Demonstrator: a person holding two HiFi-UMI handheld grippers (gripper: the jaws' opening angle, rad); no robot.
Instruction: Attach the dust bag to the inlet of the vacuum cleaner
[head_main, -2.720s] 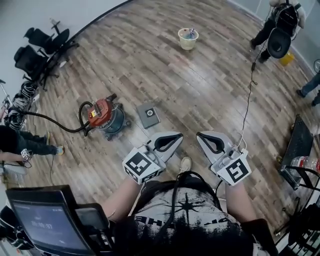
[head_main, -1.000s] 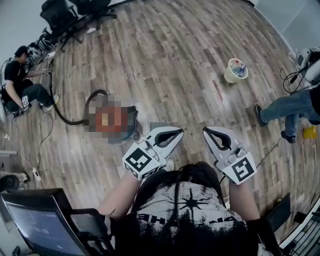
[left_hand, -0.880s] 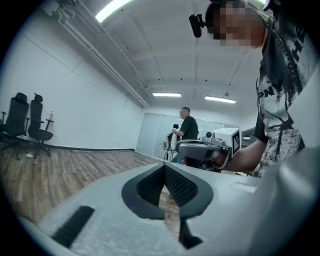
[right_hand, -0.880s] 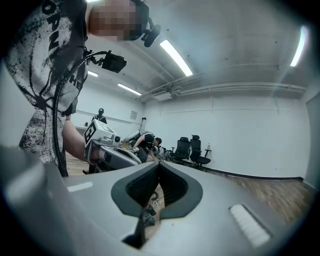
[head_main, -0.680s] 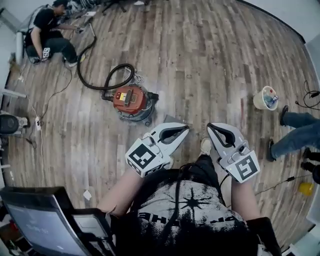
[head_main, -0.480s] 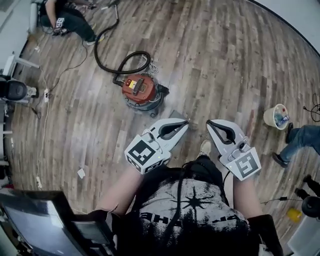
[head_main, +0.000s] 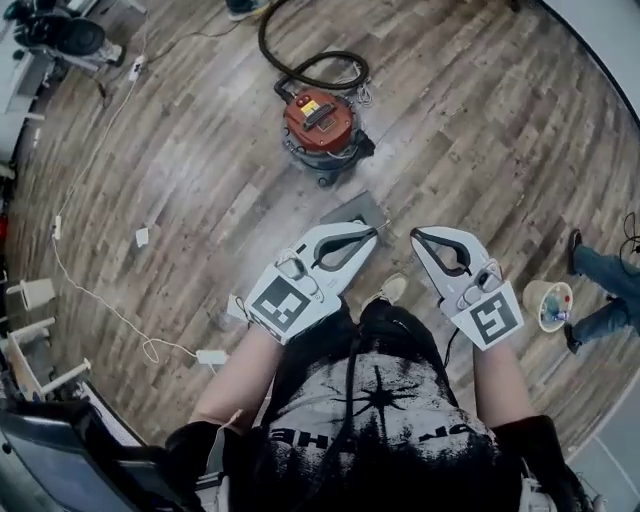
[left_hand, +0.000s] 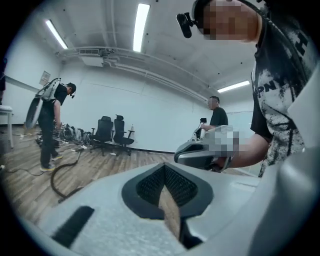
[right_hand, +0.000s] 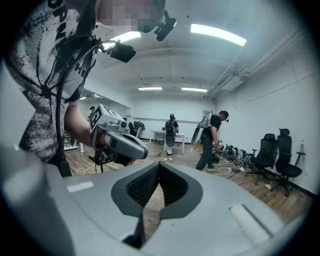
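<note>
The vacuum cleaner (head_main: 320, 125), a dark drum with a red-orange top and a black hose (head_main: 310, 62), stands on the wood floor ahead of me. The dust bag (head_main: 352, 210), a flat grey square, lies on the floor between the vacuum and my grippers; the left gripper's tip covers its near edge. My left gripper (head_main: 374, 233) (left_hand: 164, 167) and right gripper (head_main: 414, 236) (right_hand: 159, 164) are held side by side in front of my chest, pointing roughly level. Both are shut with nothing between the jaws. Neither touches the bag or the vacuum.
A pale bucket (head_main: 548, 304) stands at the right beside a person's legs (head_main: 600, 268). White cables (head_main: 100, 290) and a power adapter (head_main: 210, 357) lie on the floor at left. Office chairs (left_hand: 112, 131) line the far wall, and people (right_hand: 212, 137) stand in the room.
The head view has swung round: the vacuum and bag slid from the left of the picture to upper centre. Both grippers stayed shut in front of my chest.
</note>
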